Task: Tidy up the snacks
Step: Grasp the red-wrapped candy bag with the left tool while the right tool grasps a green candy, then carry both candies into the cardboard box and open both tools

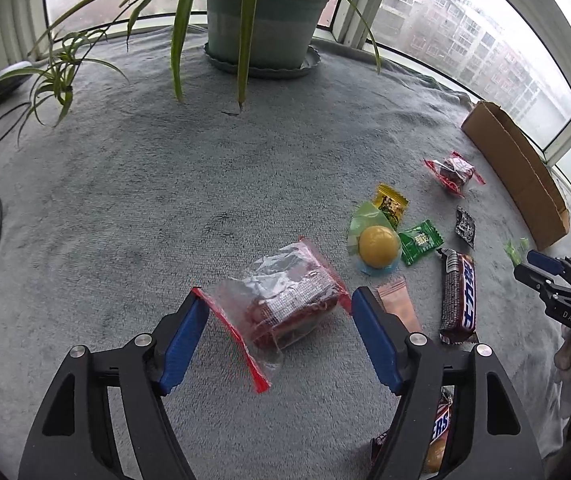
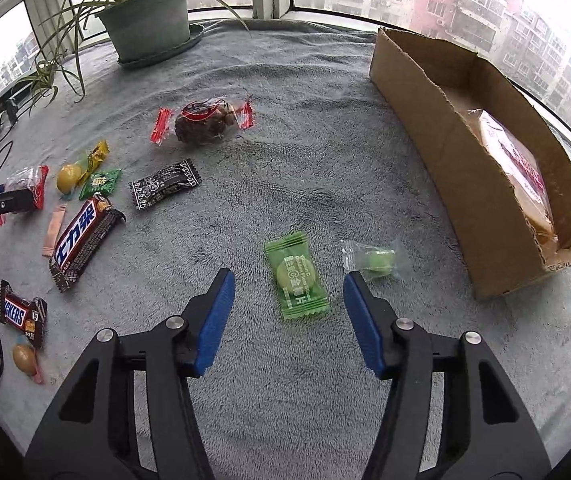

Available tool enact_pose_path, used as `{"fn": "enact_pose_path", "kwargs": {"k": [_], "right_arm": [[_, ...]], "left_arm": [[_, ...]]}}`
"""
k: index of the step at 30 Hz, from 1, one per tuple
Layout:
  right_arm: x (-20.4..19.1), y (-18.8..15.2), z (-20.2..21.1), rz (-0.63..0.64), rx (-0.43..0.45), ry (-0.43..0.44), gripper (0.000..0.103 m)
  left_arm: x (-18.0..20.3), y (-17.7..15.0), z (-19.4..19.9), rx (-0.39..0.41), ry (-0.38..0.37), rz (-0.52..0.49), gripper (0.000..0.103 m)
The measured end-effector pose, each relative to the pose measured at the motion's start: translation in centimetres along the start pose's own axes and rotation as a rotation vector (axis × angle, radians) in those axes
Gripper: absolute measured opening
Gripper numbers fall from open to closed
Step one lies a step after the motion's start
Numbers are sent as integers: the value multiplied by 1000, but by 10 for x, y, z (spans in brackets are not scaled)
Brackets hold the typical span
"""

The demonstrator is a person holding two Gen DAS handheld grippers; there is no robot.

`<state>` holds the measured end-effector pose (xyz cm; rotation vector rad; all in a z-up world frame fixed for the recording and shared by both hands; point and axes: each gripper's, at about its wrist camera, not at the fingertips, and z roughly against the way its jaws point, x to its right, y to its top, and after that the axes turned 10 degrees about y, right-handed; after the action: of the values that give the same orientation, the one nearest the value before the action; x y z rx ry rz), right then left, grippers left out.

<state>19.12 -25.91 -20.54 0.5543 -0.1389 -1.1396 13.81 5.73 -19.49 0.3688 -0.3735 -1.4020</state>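
- Soft grey daylight pours through the windows (image 1: 485, 40) ahead of me; both views are bright and even.
- Shadows on the grey blanket (image 2: 285, 160) are faint.
- The clear red-edged wrapper (image 1: 285, 296) shows glare.
- Fisheye bends the window frames, and the corners go black.
- Focus is sharp, with no motion blur.
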Motion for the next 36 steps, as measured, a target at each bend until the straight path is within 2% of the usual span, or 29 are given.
{"fn": "enact_pose_path", "kwargs": {"k": [7,9,13,15,17,25,36], "right_arm": [[4,1,-8,-2,-21,0,51],[4,2,-8,-3,-22,2,51],[4,1,-7,2,-23,5,40],[3,1,-6,3,-24,7,31],[2,0,-5,2,-25,13,25],[1,0,-3,-7,-17,26,25],[-4,11,26,-11,62,52,24]], "left_arm": [[1,-4,-2,4,-4,7,73],[1,-5,-2,10,-3,6,68],[2,-7,1,22,-13,-3,49],[4,-8,1,25,-19,-10,38],[6,-7,1,31,-15,-12,37],[2,-9,4,37,-23,-6,34],[-1,0,28,84,-44,13,33]]}}
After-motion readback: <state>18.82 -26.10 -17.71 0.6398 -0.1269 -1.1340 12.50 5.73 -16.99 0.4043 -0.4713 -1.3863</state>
